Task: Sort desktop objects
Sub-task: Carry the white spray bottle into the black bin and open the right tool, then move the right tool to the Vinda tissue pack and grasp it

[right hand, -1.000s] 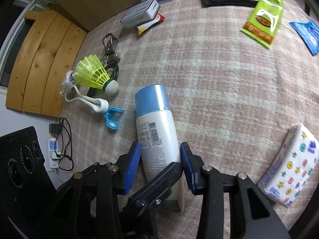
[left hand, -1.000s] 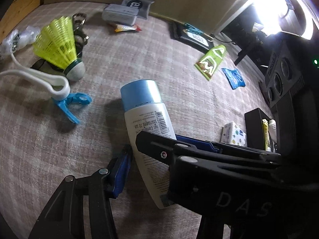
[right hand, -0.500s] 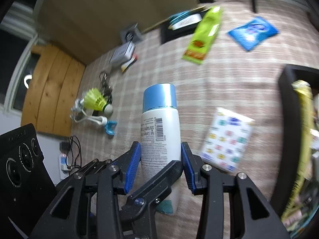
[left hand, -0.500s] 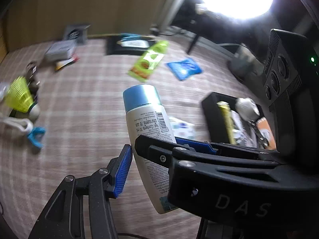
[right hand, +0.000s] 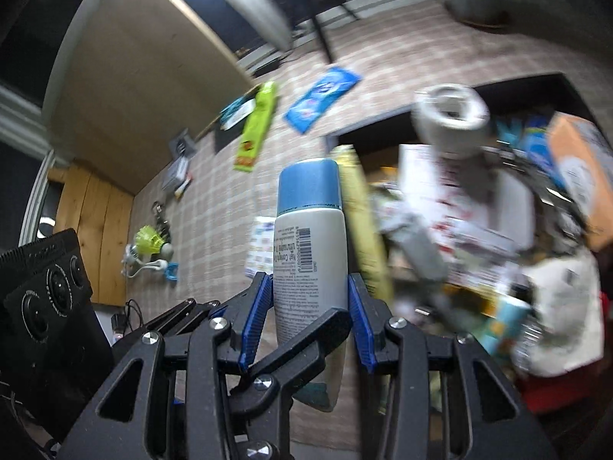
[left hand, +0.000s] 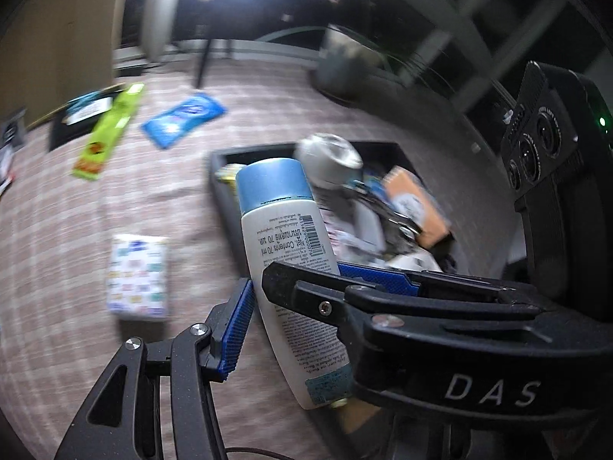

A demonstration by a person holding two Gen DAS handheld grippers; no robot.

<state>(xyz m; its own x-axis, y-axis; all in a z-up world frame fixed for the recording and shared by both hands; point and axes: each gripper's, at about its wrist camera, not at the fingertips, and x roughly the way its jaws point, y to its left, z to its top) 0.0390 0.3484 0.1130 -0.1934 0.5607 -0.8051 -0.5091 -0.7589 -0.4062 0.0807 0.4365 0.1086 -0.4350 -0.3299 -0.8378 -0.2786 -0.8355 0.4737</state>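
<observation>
A white bottle with a blue cap (left hand: 283, 237) hangs in the air, gripped low on its body by both grippers at once. My left gripper (left hand: 297, 280) has its blue pads against the bottle's sides. My right gripper (right hand: 309, 280) clamps the same bottle (right hand: 310, 245) from the other direction, and its black finger crosses in front in the left wrist view. The cap end sits over the near left rim of a black tray (left hand: 220, 176) that is crowded with items, among them a white roll (left hand: 329, 157) and an orange box (left hand: 417, 203).
On the checked cloth lie a patterned tissue pack (left hand: 138, 276), a green sachet (left hand: 109, 134) and a blue packet (left hand: 184, 119). Farther left are a yellow shuttlecock (right hand: 151, 241), a blue clip (right hand: 172, 270) and a grey box (right hand: 176, 172). The tray's far rim (right hand: 517, 80) borders the table edge.
Both grippers have lifted the bottle off the cloth and carried it to the right, from beside the shuttlecock to the black tray. The grip looks the same throughout.
</observation>
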